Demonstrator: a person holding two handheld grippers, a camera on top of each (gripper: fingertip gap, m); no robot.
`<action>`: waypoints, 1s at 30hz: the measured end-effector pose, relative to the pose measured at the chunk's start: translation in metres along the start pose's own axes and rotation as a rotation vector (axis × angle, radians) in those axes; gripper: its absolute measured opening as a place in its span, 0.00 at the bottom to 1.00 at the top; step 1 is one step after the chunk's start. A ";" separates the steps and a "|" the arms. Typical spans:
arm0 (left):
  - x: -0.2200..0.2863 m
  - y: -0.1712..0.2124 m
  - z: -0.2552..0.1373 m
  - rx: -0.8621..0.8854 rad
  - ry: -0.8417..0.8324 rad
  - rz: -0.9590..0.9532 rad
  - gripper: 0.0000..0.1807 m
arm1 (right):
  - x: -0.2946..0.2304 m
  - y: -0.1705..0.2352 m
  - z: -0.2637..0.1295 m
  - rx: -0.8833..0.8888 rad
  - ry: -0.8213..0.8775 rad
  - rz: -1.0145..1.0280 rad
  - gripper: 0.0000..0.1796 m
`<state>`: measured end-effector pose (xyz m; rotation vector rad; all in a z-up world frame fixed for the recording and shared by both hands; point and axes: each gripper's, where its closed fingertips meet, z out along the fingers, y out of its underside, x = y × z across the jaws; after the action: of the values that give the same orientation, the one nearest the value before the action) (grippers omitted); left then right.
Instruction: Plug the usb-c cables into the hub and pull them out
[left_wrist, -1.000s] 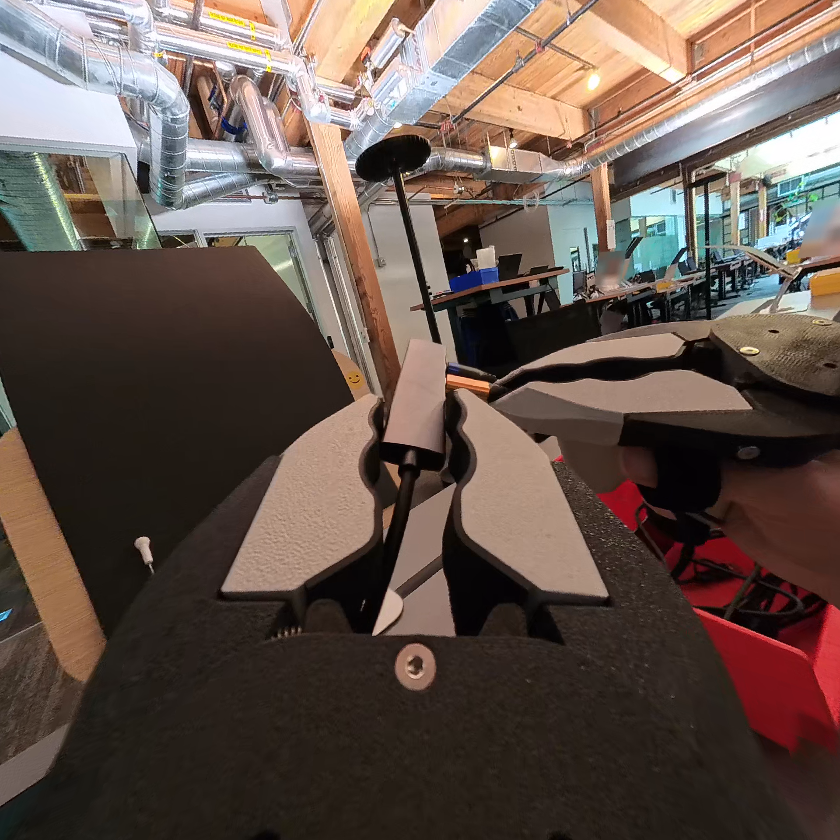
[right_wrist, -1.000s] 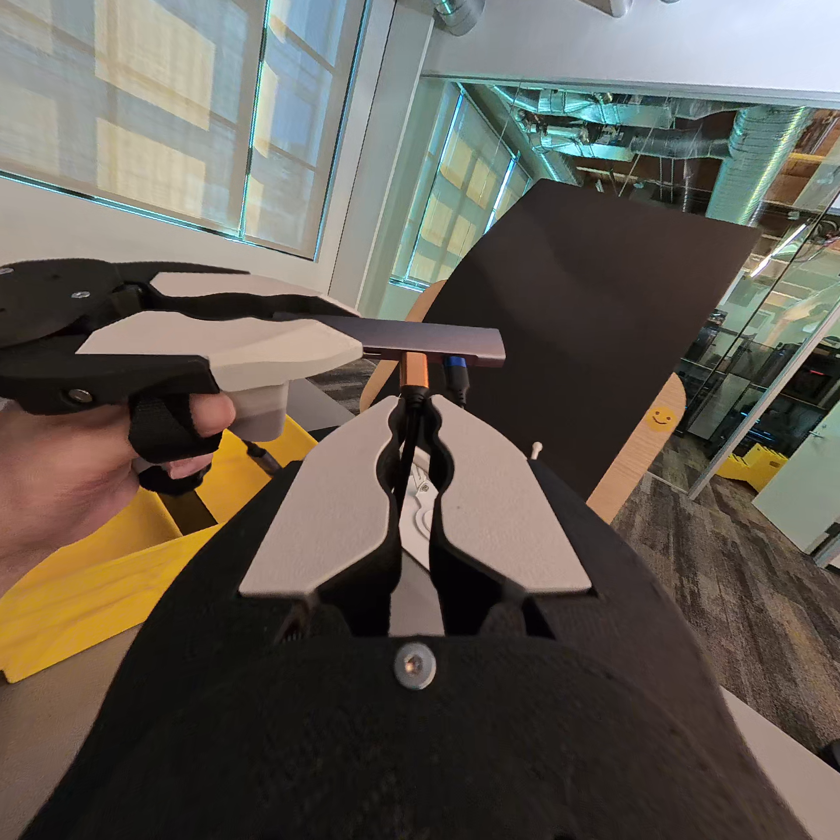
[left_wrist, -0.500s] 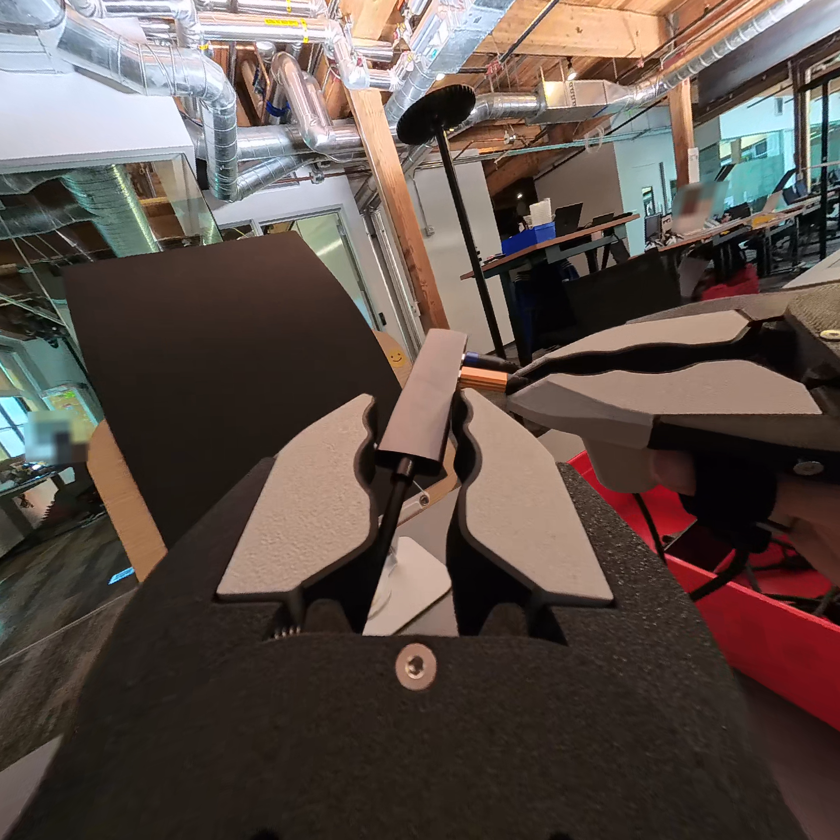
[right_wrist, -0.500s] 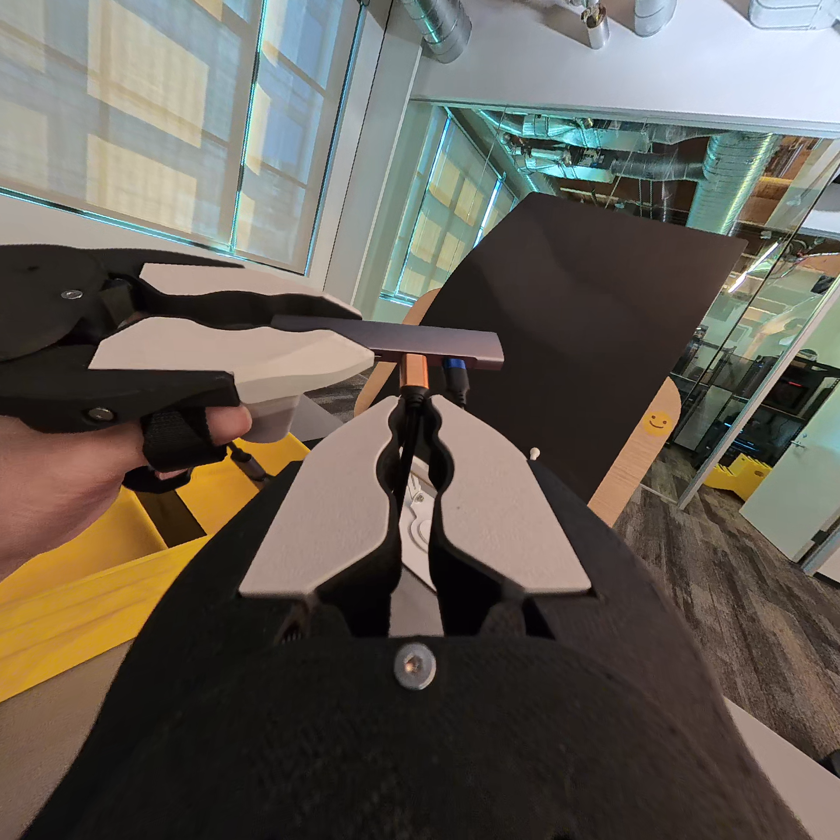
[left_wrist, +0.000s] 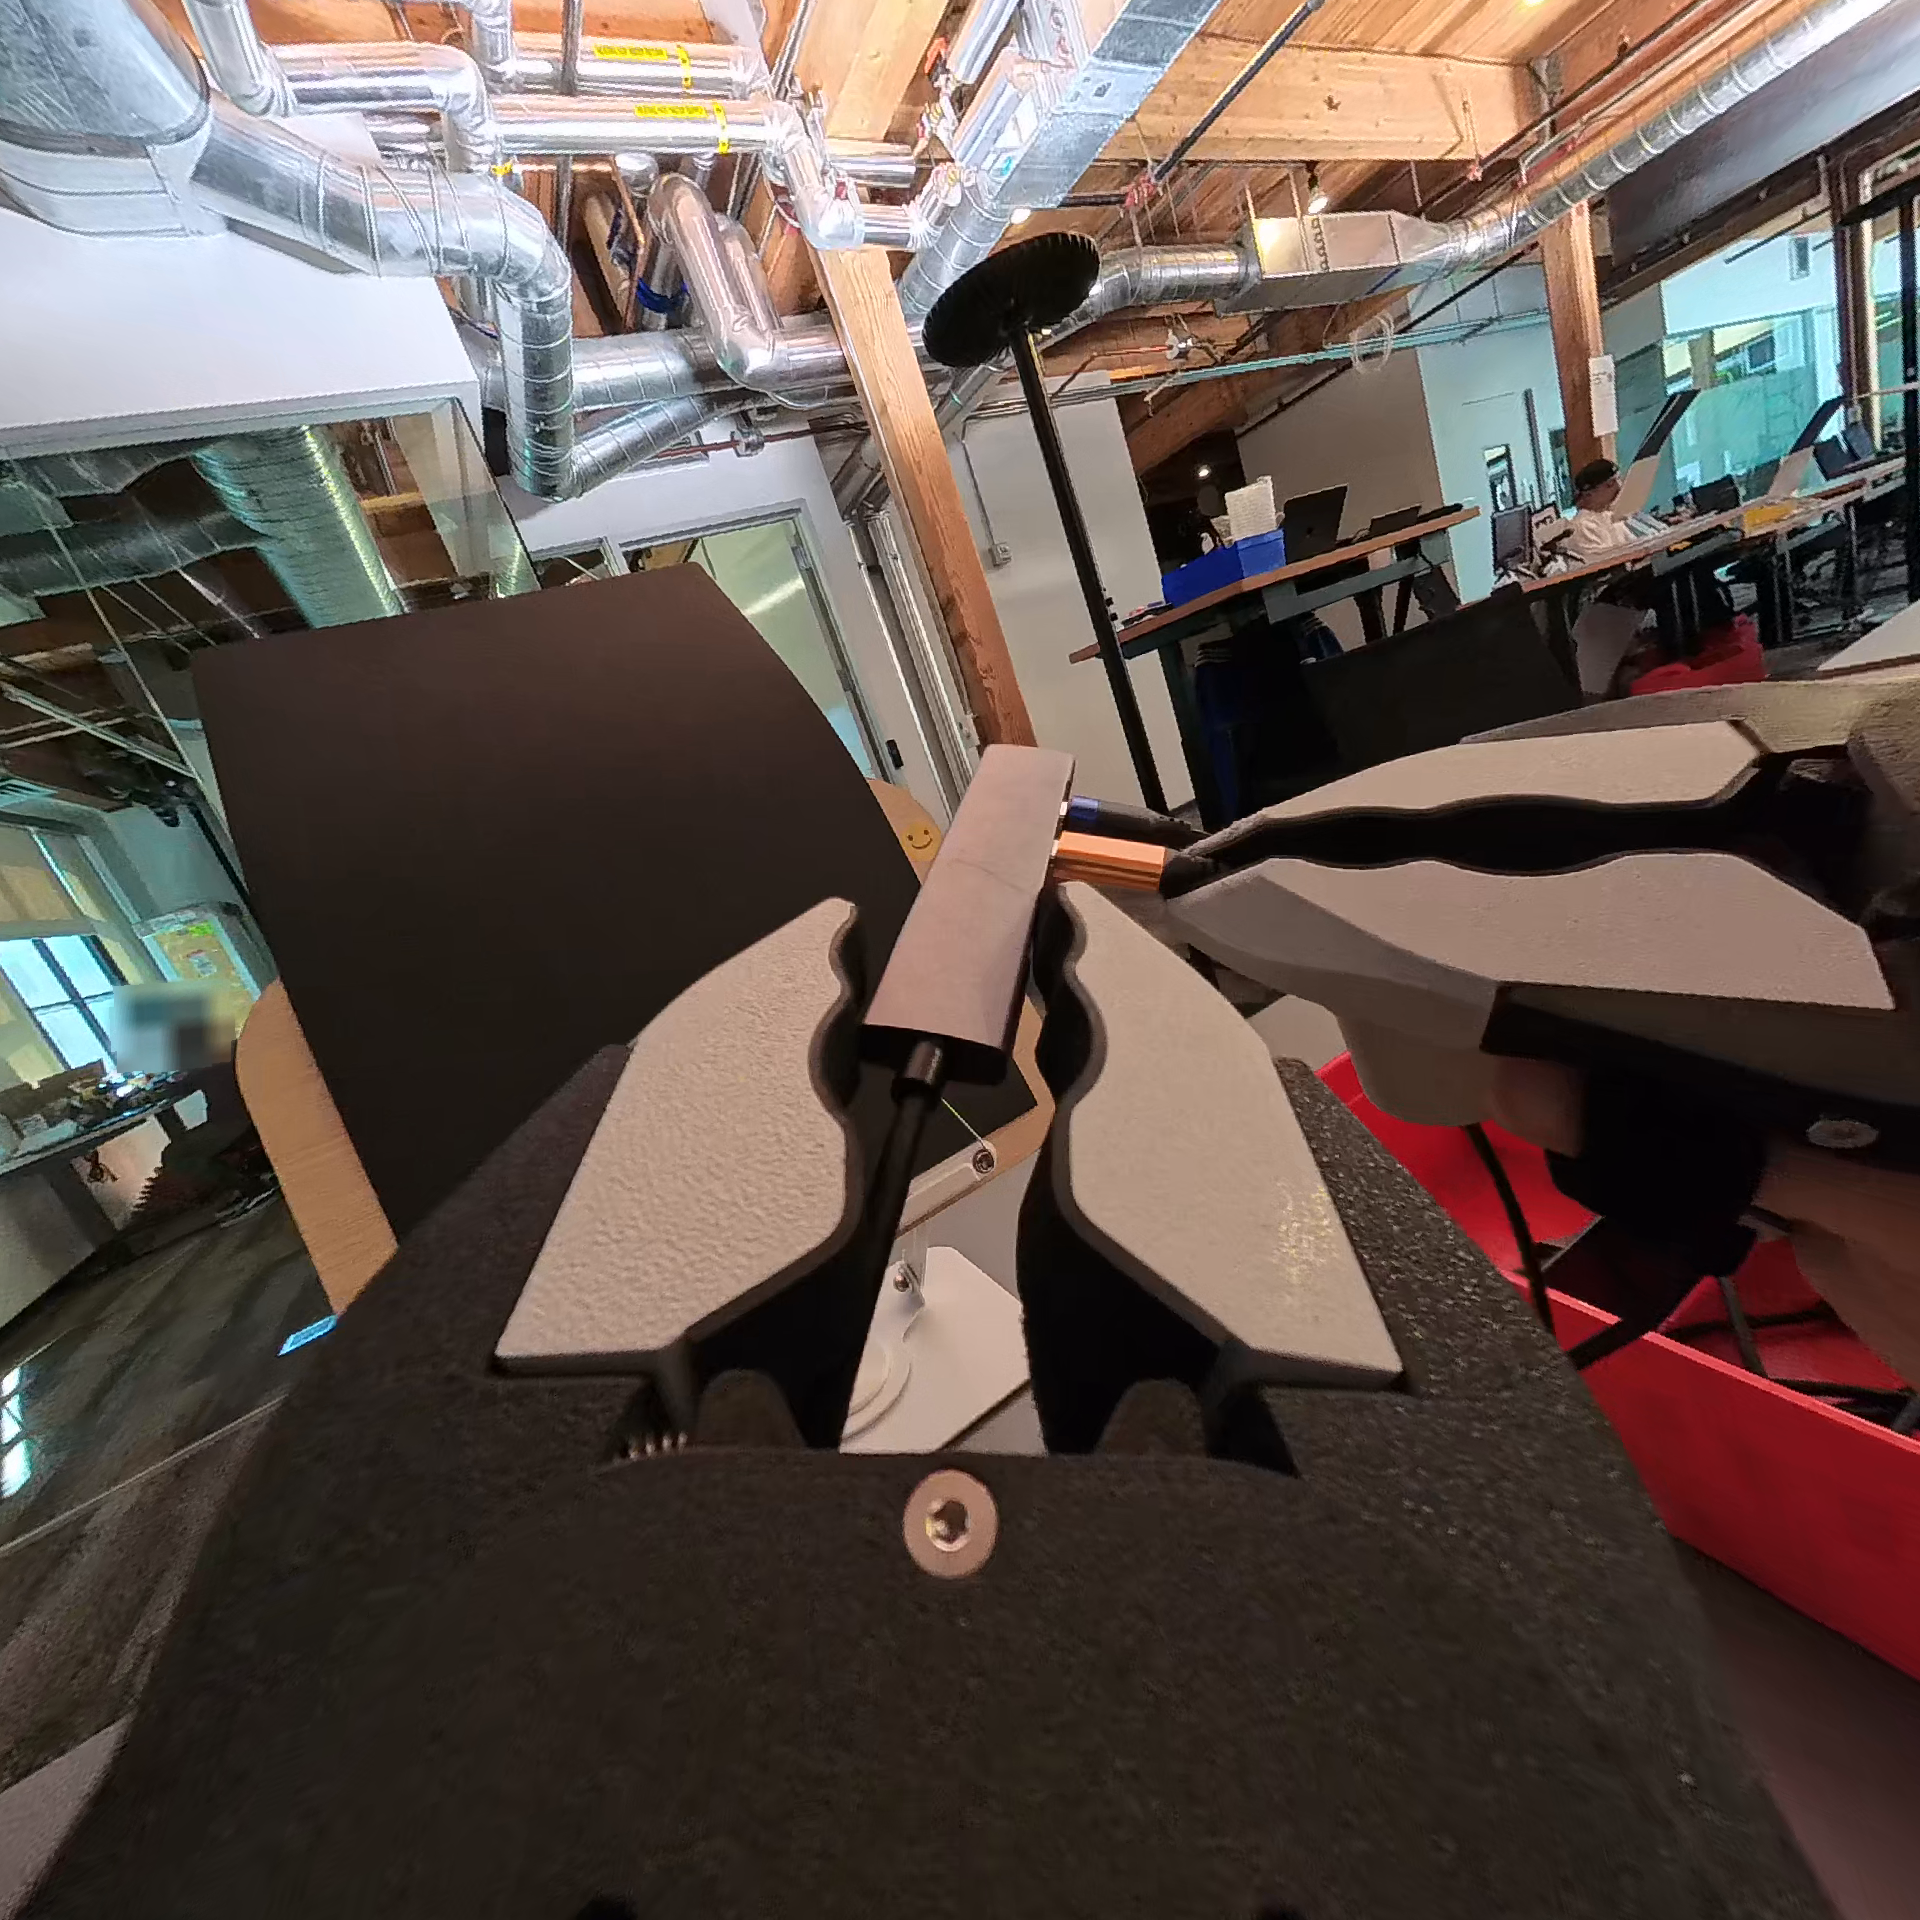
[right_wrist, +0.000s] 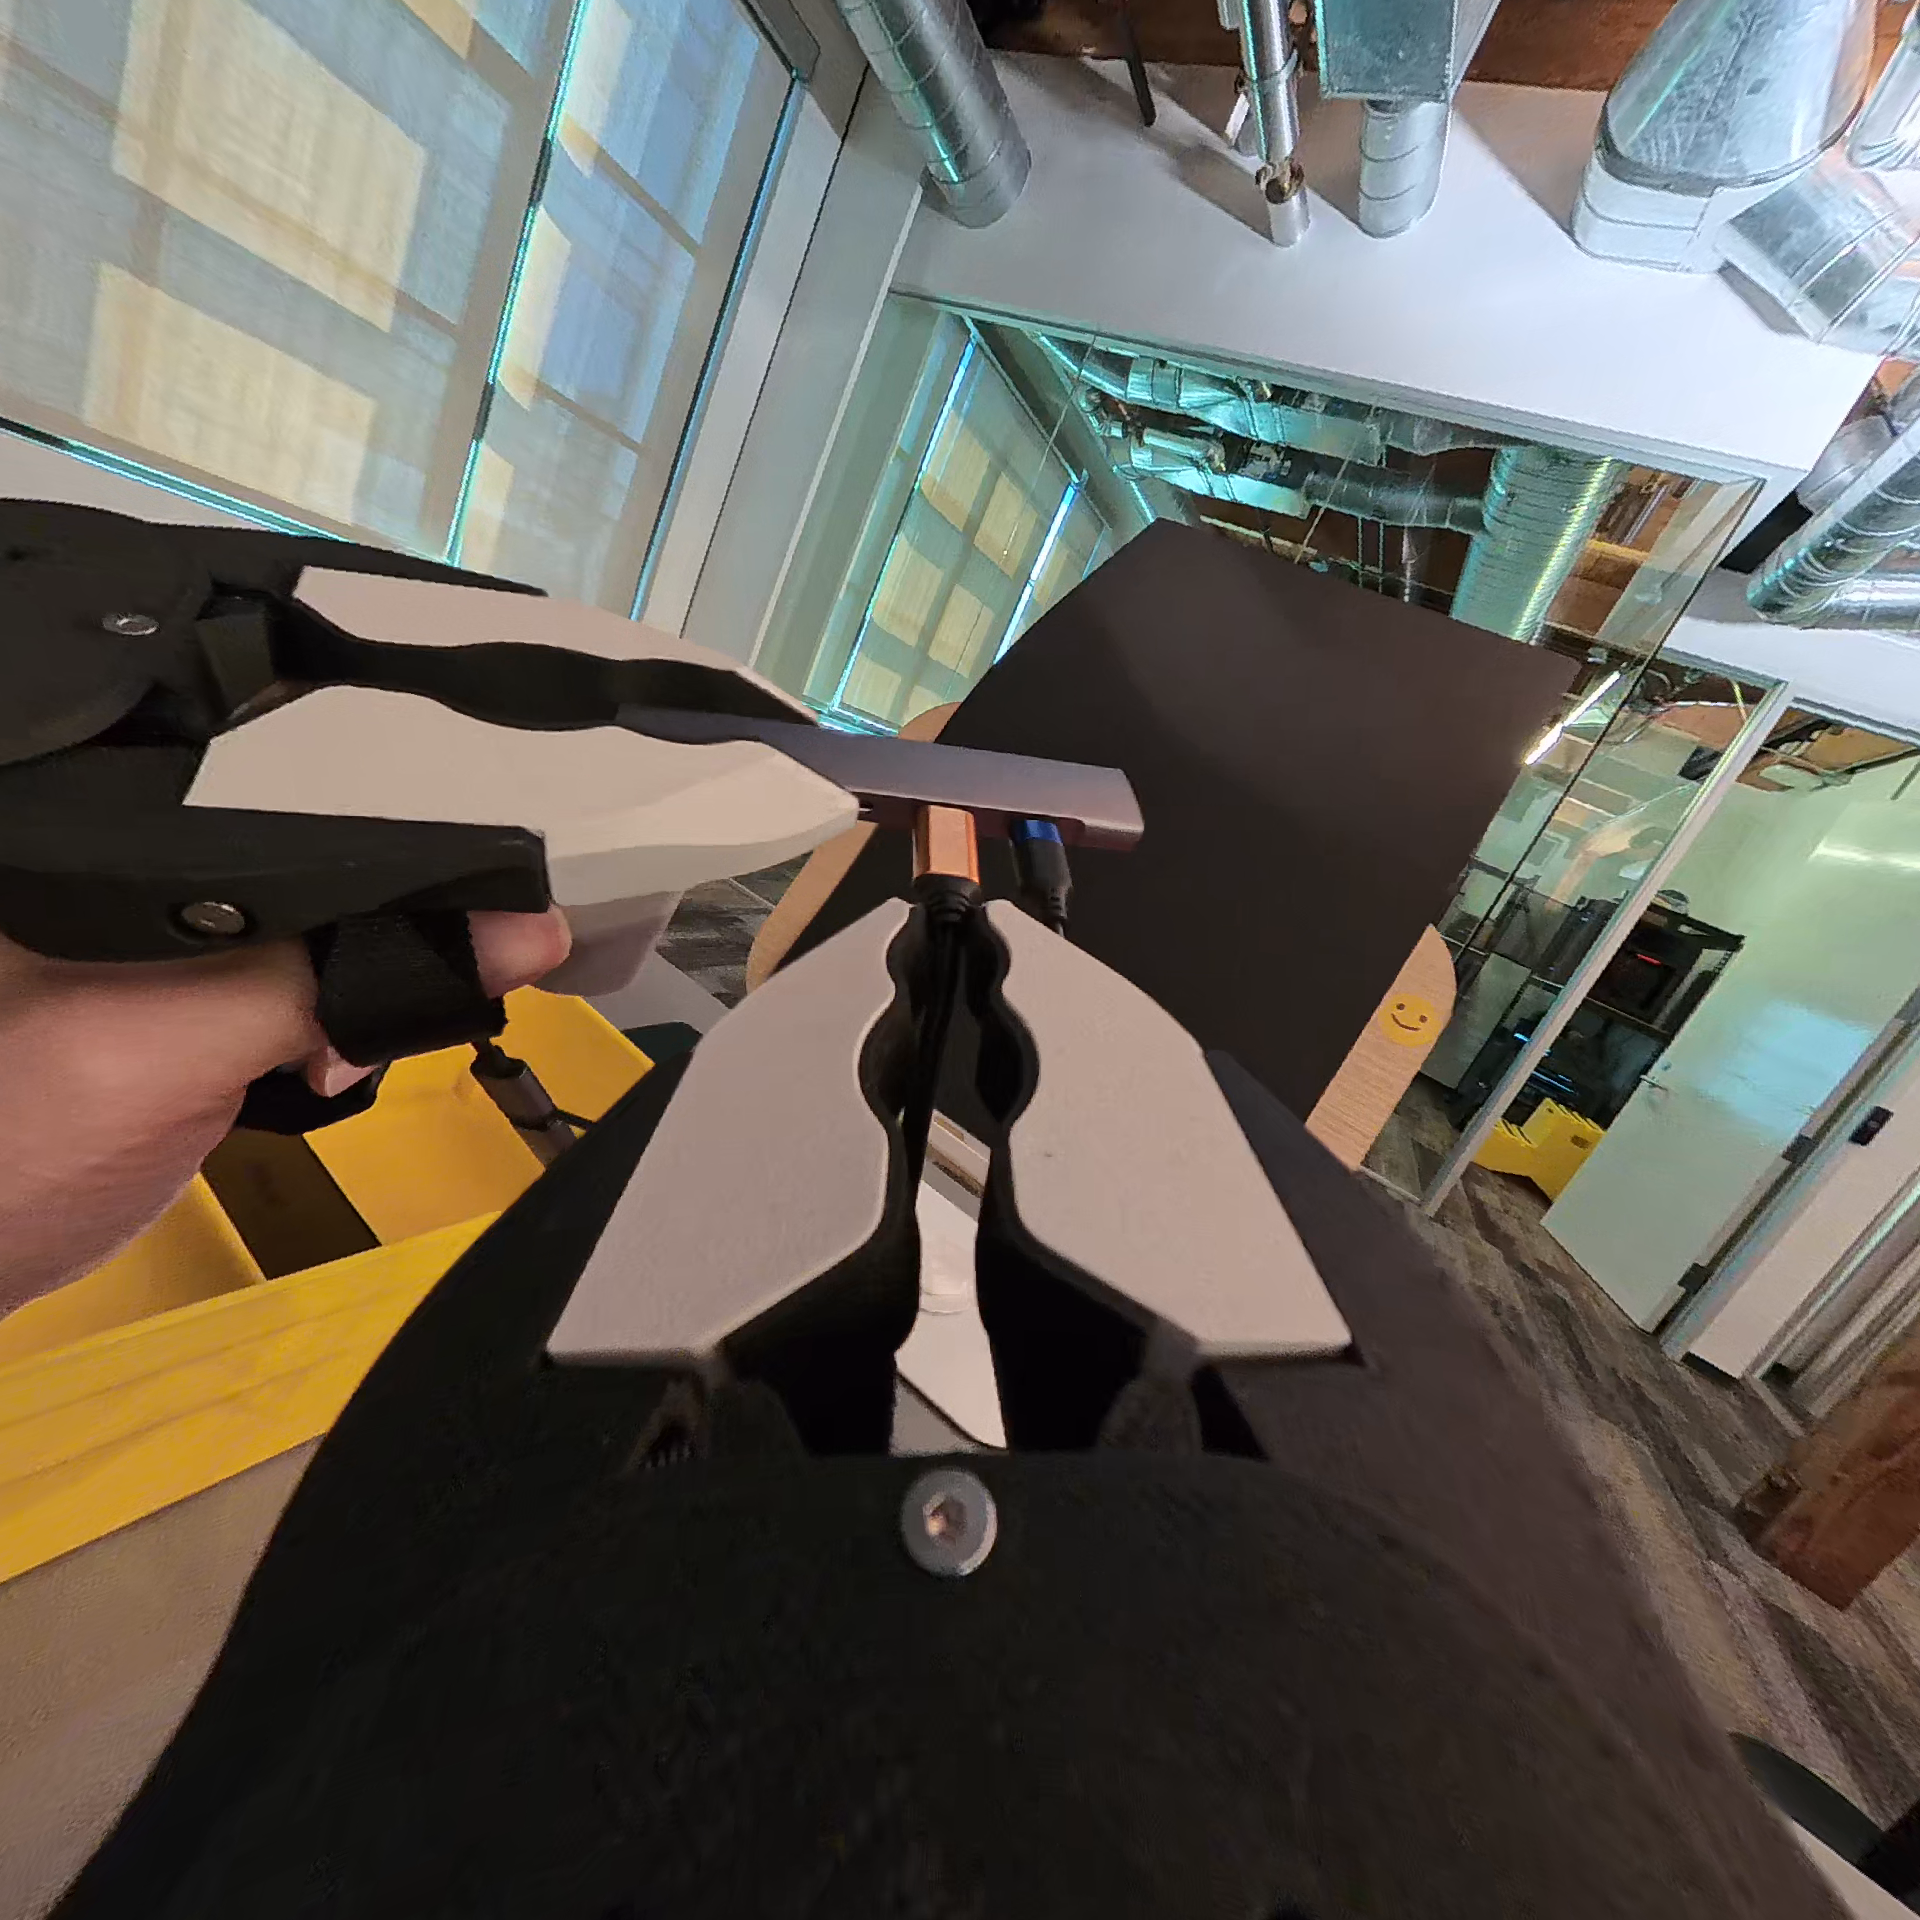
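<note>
My left gripper (left_wrist: 956, 914) is shut on a slim dark grey hub (left_wrist: 982, 894) and holds it in the air, with the hub's own black cable (left_wrist: 883, 1174) running back between the fingers. An orange USB-C plug (left_wrist: 1107, 864) and a blue plug (left_wrist: 1086, 810) sit in the hub's right side. My right gripper (right_wrist: 945, 920) is shut on the black cable just behind the orange plug (right_wrist: 943, 842). In the right wrist view the hub (right_wrist: 997, 779) lies crosswise above the fingertips, with the blue plug (right_wrist: 1039, 840) to the right. Each gripper shows in the other's view.
A red bin (left_wrist: 1714, 1455) with cables lies below right in the left wrist view. A yellow bin (right_wrist: 208, 1351) lies below left in the right wrist view. A black board (left_wrist: 520, 883) stands behind. A white plate (left_wrist: 935, 1340) lies below the grippers.
Both grippers have swung together, so the background has shifted in both views. The grips are the same, and the orange plug stays in the hub.
</note>
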<state>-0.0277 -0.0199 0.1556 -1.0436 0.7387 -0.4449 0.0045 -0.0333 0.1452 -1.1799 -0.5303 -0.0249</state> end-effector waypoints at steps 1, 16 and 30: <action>0.000 -0.001 -0.001 0.006 0.001 0.006 0.17 | 0.000 -0.001 -0.001 0.002 0.001 -0.006 0.04; -0.074 -0.001 -0.039 0.102 -0.126 -0.179 0.14 | 0.030 -0.038 -0.033 0.098 -0.012 0.029 0.04; -0.042 0.006 -0.026 -0.041 0.028 -0.083 0.14 | 0.044 -0.058 -0.091 -0.041 -0.574 0.062 0.04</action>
<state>-0.0756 -0.0054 0.1564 -1.1109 0.7336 -0.5181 0.0611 -0.1252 0.1883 -1.2410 -0.9985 0.3667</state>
